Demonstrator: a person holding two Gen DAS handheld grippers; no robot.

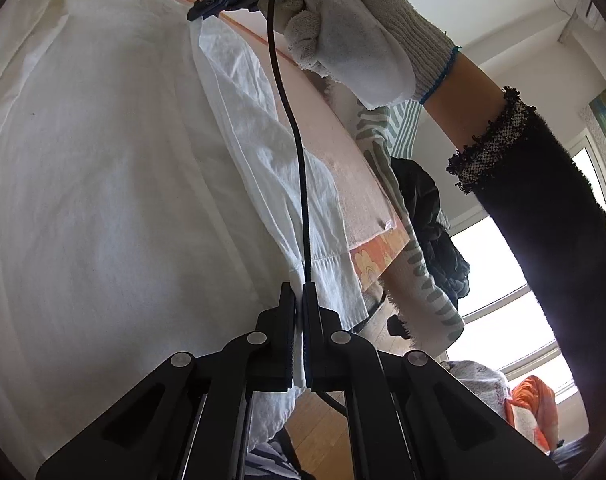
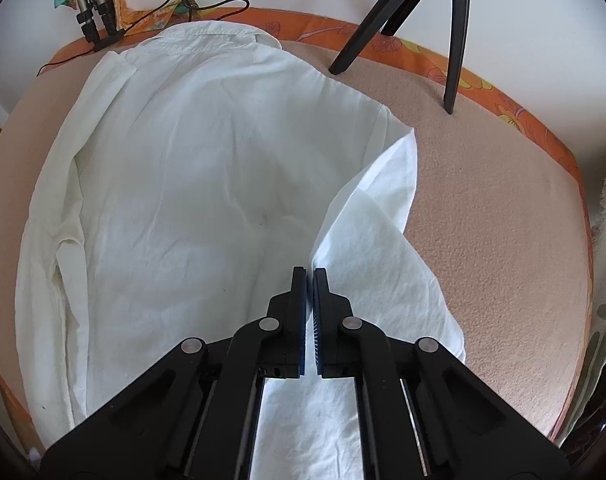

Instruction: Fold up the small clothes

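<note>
So the white shirt [image 2: 207,168] is lying spread out on the bench [image 2: 483,208], which is wearing a peach cover w/ an orange flowery border. Collar is pointing to 12 in the right wrist view and the hem is coming down toward 6, so the long axis is running 12 to 6, straight away from the cam.

Progress-wise I'm guessing it's early on. The 9 o'clock sleeve looks tucked along the body, and the 3 o'clock side is getting lifted into a flap, prob the first side fold. Cross fold isn't done yet.

Right gripper [image 2: 309,276] fingers are clenched on that lifted flap edge, fabric pinched between them. Left gripper [image 1: 299,292] fingers are also clamped, w/ a strip of white cloth caught in between near the hem corner; a black cable [image 1: 291,128] is running right alongside too.

There's a pile of other clothes [image 1: 431,216] waiting at 3 in the left view, so plenty left.
</note>
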